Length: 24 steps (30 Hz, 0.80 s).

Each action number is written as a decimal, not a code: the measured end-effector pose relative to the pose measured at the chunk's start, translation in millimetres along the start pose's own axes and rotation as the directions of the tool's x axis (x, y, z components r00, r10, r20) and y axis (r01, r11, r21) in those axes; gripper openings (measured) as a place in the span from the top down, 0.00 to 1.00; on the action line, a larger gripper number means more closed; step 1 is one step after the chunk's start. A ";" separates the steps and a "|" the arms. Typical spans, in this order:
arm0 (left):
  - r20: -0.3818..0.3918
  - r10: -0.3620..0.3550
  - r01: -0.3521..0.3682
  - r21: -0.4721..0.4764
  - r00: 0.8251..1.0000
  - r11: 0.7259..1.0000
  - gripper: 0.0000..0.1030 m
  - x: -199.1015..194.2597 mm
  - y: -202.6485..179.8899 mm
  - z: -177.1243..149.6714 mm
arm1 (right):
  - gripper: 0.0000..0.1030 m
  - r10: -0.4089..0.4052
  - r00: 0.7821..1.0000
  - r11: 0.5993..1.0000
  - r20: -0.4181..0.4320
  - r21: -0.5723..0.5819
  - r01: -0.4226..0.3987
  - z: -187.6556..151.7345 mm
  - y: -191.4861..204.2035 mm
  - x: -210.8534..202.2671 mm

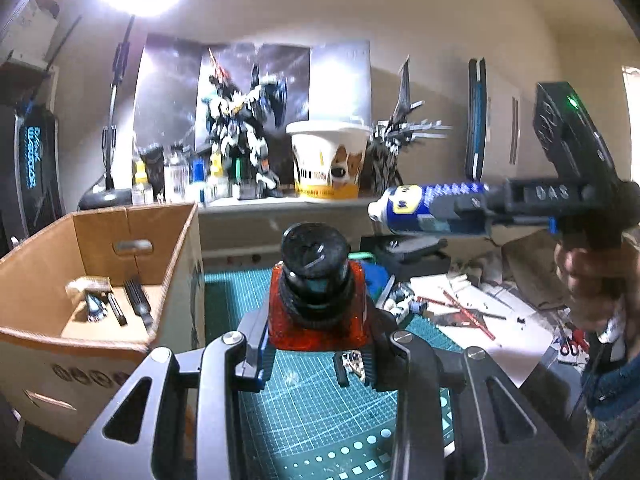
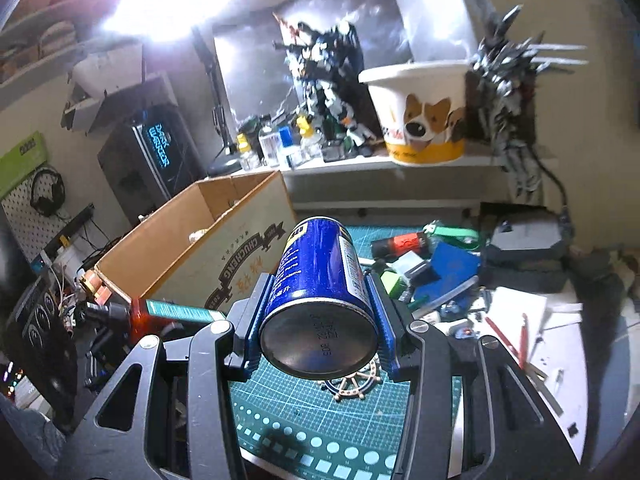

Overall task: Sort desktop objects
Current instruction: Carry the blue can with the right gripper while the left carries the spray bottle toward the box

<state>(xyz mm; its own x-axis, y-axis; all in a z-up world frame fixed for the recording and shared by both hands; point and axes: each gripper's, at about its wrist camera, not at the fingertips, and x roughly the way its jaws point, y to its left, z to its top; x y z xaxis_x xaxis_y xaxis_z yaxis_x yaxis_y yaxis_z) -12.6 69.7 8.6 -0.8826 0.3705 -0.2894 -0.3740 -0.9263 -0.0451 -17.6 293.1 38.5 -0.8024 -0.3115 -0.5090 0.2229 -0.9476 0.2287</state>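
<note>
since both grippers are loaded, left gripper (image 1: 316,344) clamping the red bottle (image 1: 318,312), right gripper (image 2: 318,320) clamping the blue can (image 2: 320,276) lying lengthwise, the cardboard box (image 1: 36,240) sits just left of the bottle, so left is nearer.

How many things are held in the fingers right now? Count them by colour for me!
blue can: 1
red bottle: 1
Total: 2
</note>
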 end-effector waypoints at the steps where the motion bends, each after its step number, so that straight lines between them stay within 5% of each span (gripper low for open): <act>1: 0.016 0.002 -0.002 0.002 1.000 1.000 0.67 -4.8 1.3 3.5 | 0.58 -0.011 1.000 1.000 0.016 -0.006 0.011 -0.7 2.9 -7.3; 15: 0.200 0.106 -0.115 0.033 0.974 0.993 0.67 -77.1 40.8 44.1 | 0.58 -0.137 0.967 0.988 0.213 -0.045 0.150 -13.2 43.5 -89.4; 24: 0.185 0.110 -0.111 -0.002 0.977 0.994 0.67 -89.5 59.2 44.0 | 0.58 -0.207 0.963 0.978 0.176 0.014 0.207 -26.2 38.3 -81.5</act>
<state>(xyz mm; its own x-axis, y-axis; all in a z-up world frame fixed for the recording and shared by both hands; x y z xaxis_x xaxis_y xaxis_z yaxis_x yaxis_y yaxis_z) 31.7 -15.3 73.9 -0.9556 0.2730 -0.1110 -0.2731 -0.9619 -0.0144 70.8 280.4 67.0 -0.9156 -0.0919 -0.3914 0.0439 -0.9906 0.1297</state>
